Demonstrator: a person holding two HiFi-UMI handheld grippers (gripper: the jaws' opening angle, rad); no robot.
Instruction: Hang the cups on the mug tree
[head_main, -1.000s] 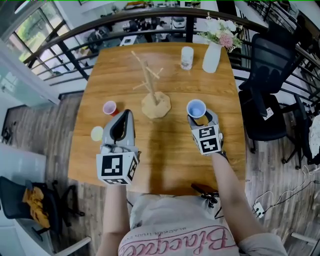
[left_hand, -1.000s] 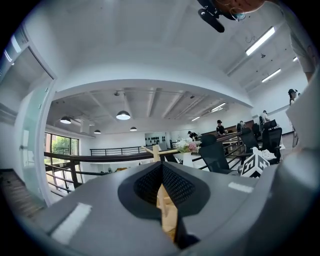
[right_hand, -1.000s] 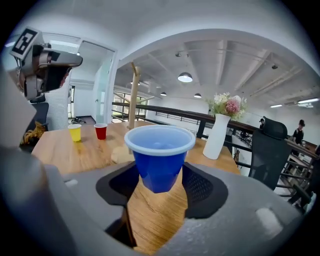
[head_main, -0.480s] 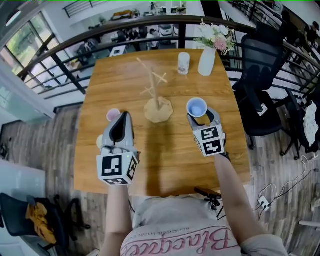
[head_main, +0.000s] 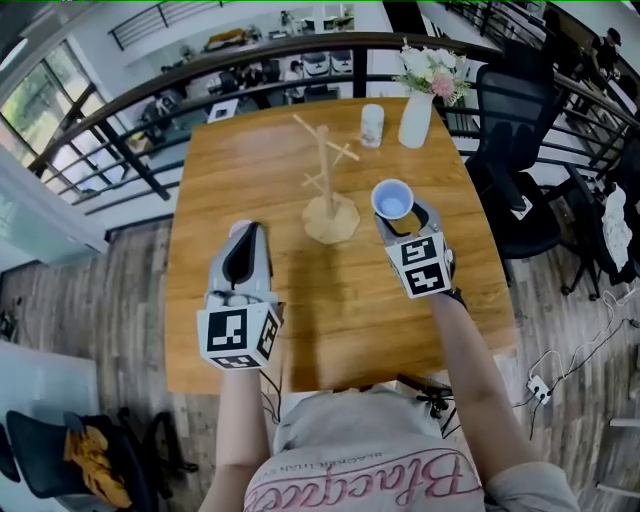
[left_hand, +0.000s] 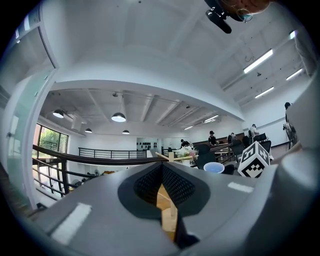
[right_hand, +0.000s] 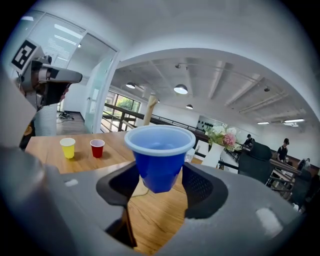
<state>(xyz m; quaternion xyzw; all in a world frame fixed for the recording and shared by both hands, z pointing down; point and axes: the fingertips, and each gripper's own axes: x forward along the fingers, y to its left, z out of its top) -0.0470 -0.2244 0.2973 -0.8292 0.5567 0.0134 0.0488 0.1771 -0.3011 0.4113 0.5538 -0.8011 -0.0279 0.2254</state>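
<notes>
Blue cup (right_hand: 159, 155) looks empty in right hand-held gripper (right_hand: 160, 182).

Wood-grain table (head_main: 320, 325) with soft sheen, pale bare-wood mug tree (head_main: 331, 218), blue cup (right_hand: 159, 160) of smooth glossy plastic, matt grey plastic left gripper (left_hand: 161, 172)

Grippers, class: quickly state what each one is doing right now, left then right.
Left gripper: closed, holding nothing.
Right gripper: closed on the blue cup.
</notes>
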